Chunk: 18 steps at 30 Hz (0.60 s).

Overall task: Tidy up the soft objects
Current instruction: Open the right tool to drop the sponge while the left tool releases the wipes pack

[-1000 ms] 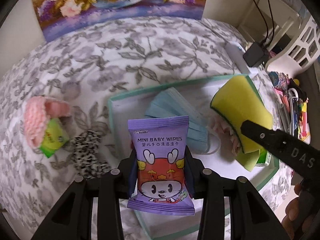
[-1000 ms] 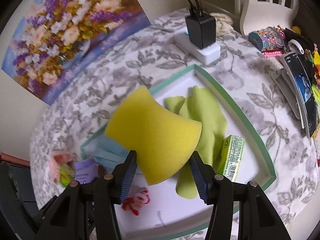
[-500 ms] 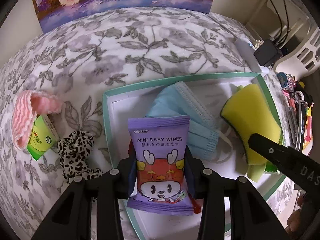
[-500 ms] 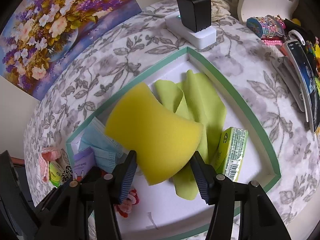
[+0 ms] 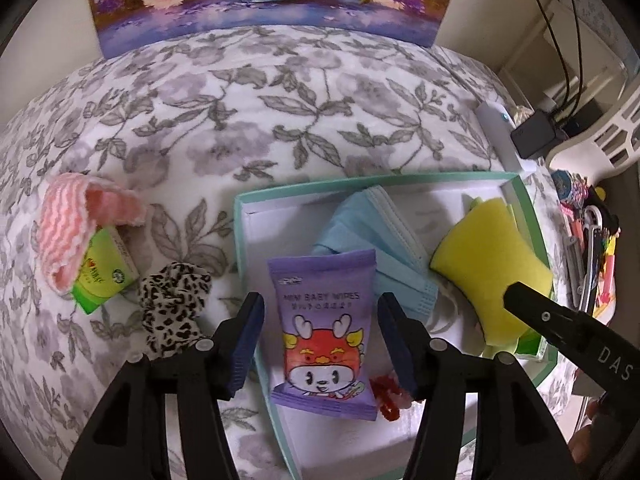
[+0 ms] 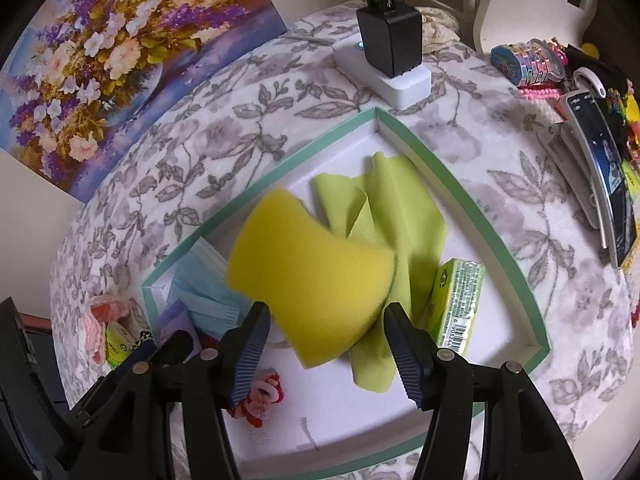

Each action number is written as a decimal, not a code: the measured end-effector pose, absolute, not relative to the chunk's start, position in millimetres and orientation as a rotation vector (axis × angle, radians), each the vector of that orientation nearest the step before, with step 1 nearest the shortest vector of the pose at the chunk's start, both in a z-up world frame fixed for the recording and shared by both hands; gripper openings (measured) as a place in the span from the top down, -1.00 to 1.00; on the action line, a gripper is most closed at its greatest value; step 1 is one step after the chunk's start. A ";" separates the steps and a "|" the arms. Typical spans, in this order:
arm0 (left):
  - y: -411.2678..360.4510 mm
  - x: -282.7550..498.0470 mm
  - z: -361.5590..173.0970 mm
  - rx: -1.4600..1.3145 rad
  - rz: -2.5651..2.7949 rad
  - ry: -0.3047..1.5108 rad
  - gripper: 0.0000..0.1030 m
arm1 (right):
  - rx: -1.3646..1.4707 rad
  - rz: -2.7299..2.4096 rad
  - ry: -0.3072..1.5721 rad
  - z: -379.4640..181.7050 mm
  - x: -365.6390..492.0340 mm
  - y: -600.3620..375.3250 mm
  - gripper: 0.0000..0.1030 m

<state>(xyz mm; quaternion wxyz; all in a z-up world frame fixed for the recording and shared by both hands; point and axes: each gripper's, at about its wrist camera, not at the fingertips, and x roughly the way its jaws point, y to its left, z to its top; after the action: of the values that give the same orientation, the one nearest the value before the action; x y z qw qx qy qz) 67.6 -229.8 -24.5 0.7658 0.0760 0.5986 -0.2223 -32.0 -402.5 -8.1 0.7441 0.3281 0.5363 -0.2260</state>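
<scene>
My left gripper [image 5: 320, 340] is open above the near left corner of the green-rimmed white tray [image 5: 440, 178]; the purple baby wipes pack [image 5: 322, 330] lies free between its fingers on the tray floor. My right gripper [image 6: 326, 350] is open; the yellow sponge [image 6: 310, 278] sits blurred between and just beyond its fingers, over the tray [image 6: 460, 188]. The sponge also shows in the left wrist view [image 5: 488, 264]. A blue face mask [image 5: 376, 236], a green cloth [image 6: 384, 216], a green pack [image 6: 456, 300] and a red-pink scrunchie [image 6: 260, 396] lie in the tray.
Left of the tray, on the floral cloth, lie a pink knitted piece [image 5: 72, 228] over a green tissue pack [image 5: 100, 276] and a leopard scrunchie [image 5: 170, 312]. A white power strip with black charger [image 6: 390, 52] stands behind the tray. Clutter and a phone [image 6: 600, 168] lie right.
Both grippers have opened. The wipes pack has dropped out of the left fingers onto the tray, and the sponge has come free of the right fingers. Both grippers have pulled back a little.
</scene>
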 end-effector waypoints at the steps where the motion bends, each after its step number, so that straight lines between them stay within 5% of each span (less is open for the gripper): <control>1: -228.3 68.1 -22.6 0.160 -0.477 1.299 -0.28 | 0.715 -0.495 1.172 -6.2 -32.3 -402.6 -0.23; 16: -190.5 82.4 -17.0 0.088 -0.300 1.316 -0.31 | 0.620 -0.490 1.201 0.2 -27.5 -390.8 -0.31; 18: -187.2 82.9 -17.2 0.080 -0.284 1.313 -0.49 | 0.614 -0.488 1.209 -1.6 -26.8 -389.8 -0.32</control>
<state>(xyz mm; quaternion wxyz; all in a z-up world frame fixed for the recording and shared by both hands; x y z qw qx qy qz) 82.9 -187.2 -17.2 0.7820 0.0372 0.6081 -0.1317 -26.8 -389.8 -1.6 0.7515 0.2810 0.5535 -0.2234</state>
